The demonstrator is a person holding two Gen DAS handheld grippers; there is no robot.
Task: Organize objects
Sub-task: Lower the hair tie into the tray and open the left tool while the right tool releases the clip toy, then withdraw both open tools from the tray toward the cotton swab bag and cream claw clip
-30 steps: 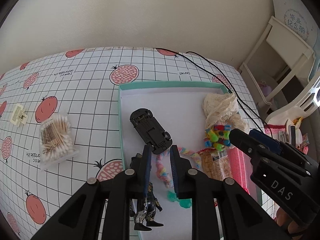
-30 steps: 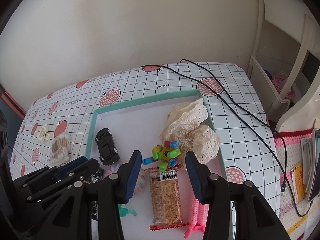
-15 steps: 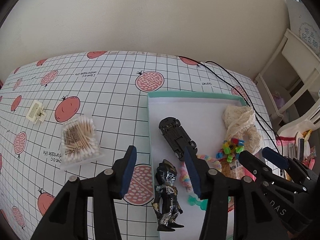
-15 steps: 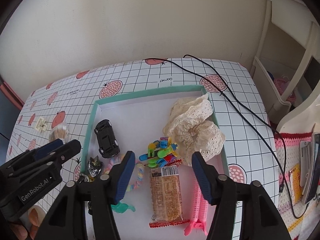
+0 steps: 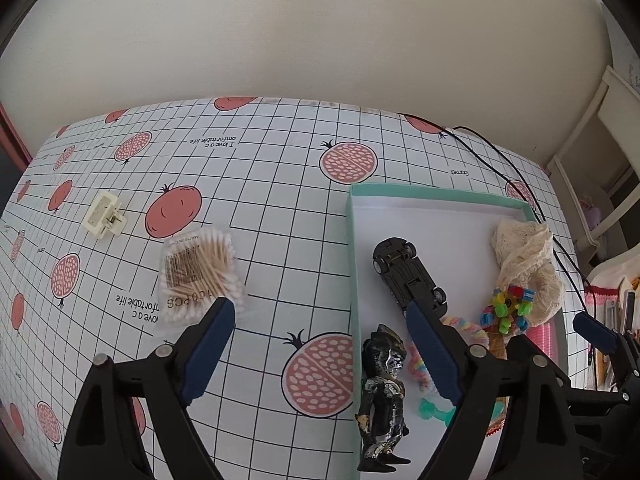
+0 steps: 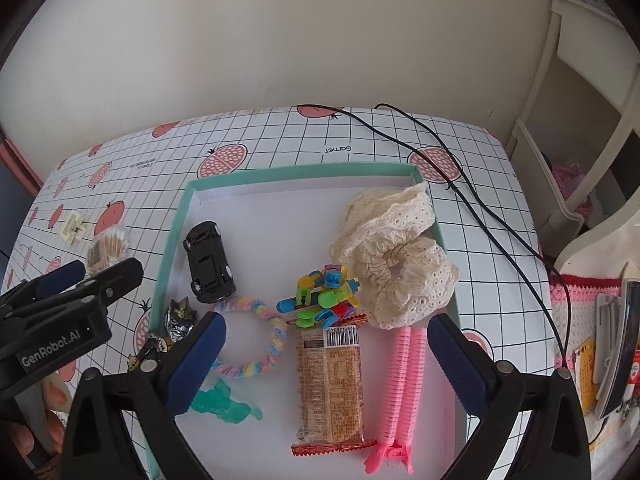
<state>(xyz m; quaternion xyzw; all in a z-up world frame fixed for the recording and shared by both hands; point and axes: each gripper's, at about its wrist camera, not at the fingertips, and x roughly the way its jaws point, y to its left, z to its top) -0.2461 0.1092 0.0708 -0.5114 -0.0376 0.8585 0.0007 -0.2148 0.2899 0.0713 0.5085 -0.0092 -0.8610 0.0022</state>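
Swabs and clip left outside the tray, both tools empty

Left of the teal tray (image 5: 353, 264): hair clip (image 5: 105, 215) farthest out, then cotton swab pack (image 5: 200, 280), long axis running away from the left tool (image 5: 320, 344), which is nearest and gaping wide. A second ago it pinched the black figurine (image 5: 382, 392), now standing just inside the tray's left wall. Right tool (image 6: 326, 364) hangs wide open over the tray too.
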